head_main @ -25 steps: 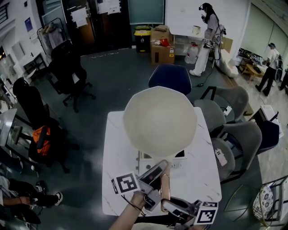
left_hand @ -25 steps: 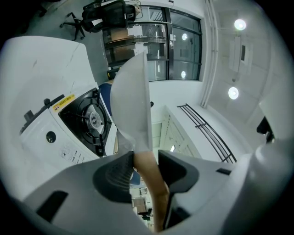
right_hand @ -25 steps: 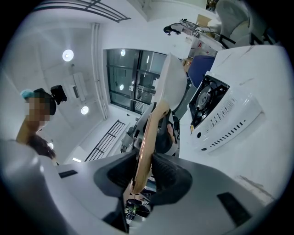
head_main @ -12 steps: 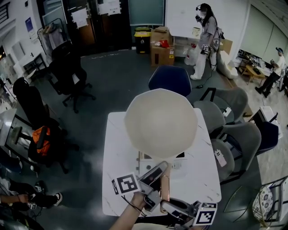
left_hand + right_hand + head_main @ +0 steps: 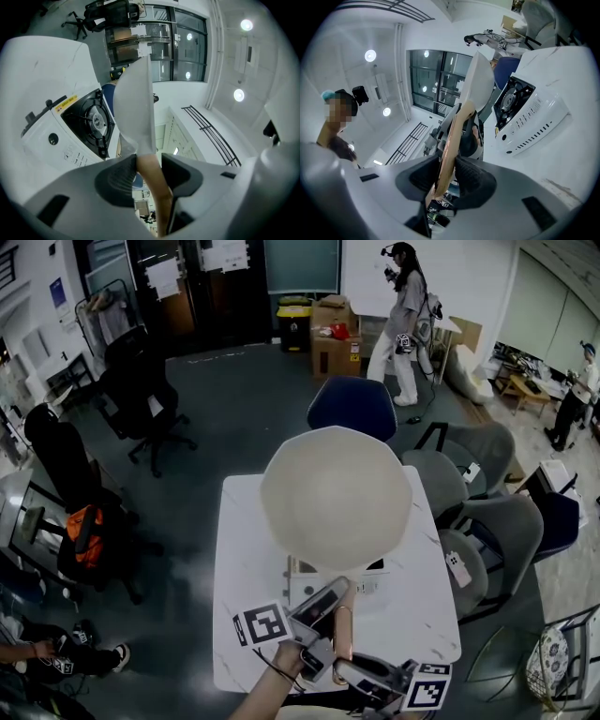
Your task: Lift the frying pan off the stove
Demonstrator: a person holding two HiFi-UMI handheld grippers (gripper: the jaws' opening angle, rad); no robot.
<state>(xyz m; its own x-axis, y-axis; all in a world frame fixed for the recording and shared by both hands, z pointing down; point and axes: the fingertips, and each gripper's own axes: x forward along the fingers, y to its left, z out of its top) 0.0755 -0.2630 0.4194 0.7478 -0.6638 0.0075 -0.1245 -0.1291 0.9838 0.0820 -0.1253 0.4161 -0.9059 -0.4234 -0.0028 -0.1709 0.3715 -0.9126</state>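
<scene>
The cream round frying pan (image 5: 335,498) hangs at frame centre, above the white gas stove (image 5: 51,138). The left gripper (image 5: 149,164) and right gripper (image 5: 446,174) are both clamped on its wooden handle (image 5: 343,629). The stove's yellow label (image 5: 65,101) is too small to read

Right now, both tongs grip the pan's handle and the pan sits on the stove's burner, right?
Not quite. The left tongs and right tongs do grip the handle, but the frying pan is held up clear of the stove; the left gripper view shows its burner bare.
</scene>
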